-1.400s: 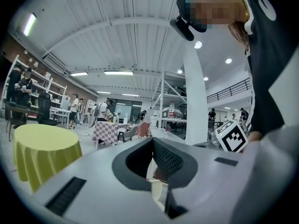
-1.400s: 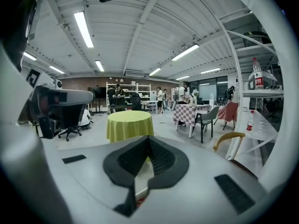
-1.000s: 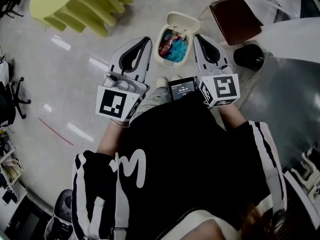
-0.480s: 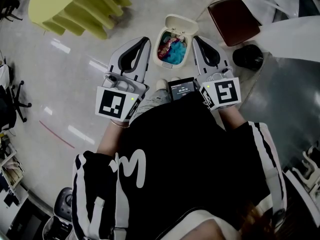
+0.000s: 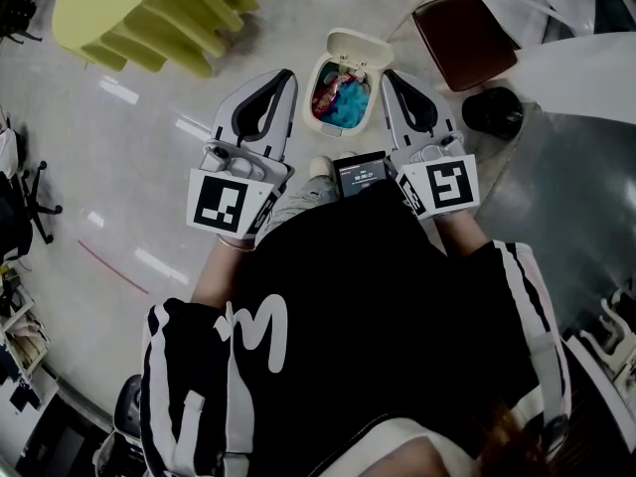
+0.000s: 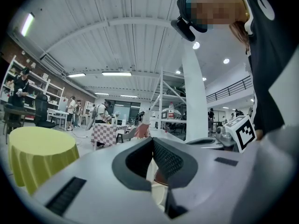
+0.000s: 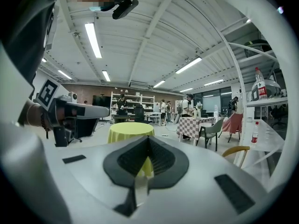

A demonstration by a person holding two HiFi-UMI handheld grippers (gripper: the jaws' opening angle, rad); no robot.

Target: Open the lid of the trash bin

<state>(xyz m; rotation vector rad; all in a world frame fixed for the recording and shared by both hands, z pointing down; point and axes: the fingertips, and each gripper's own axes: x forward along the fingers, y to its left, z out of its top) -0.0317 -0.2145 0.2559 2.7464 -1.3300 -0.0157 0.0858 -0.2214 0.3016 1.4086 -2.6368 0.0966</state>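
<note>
In the head view a small cream trash bin (image 5: 320,117) stands on the floor ahead of my feet. Its lid (image 5: 360,48) is swung up and back, and red and blue rubbish shows inside. My left gripper (image 5: 286,76) points at the bin's left side, tips just short of the rim, jaws shut and holding nothing. My right gripper (image 5: 388,76) is by the bin's right side, also shut with nothing in it. The left gripper view shows its pads (image 6: 164,158) pressed together; the right gripper view shows its pads (image 7: 158,157) closed the same way.
A yellow-green round table (image 5: 149,8) stands at the far left and a brown chair seat (image 5: 467,38) at the far right. A black round object (image 5: 494,112) lies on the floor beside the right gripper. A small screen (image 5: 360,175) sits at the person's waist.
Both grippers have edged slightly forward toward the bin. The lid stays up and the jaws stay shut.
</note>
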